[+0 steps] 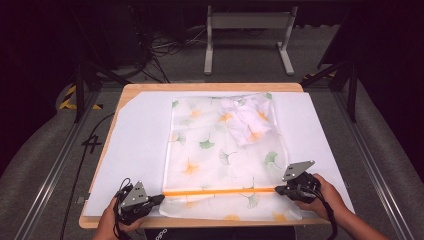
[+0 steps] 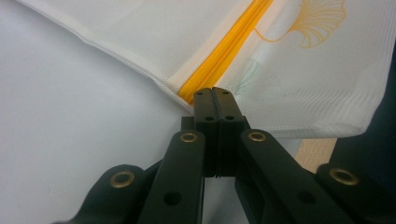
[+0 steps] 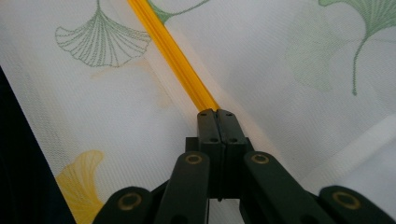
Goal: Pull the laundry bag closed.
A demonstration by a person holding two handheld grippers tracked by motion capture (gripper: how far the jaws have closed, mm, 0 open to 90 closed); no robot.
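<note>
A wooden table [image 1: 210, 87] sits in the middle under bright light, most of its top covered by a white sheet [image 1: 137, 145], and around it a grey carpeted floor [image 1: 30, 165] falls off into a dark room. Behind the table stands a pale metal frame [image 1: 247, 30] on 2 feet, with a tangle of cables [image 1: 167, 47] on the floor to its left. Metal rails [image 1: 45, 185] run along both sides of the table, dark angled struts [image 1: 345, 80] rise at the back corners, and yellow-black hazard tape [image 1: 67, 97] marks the floor at the left.
</note>
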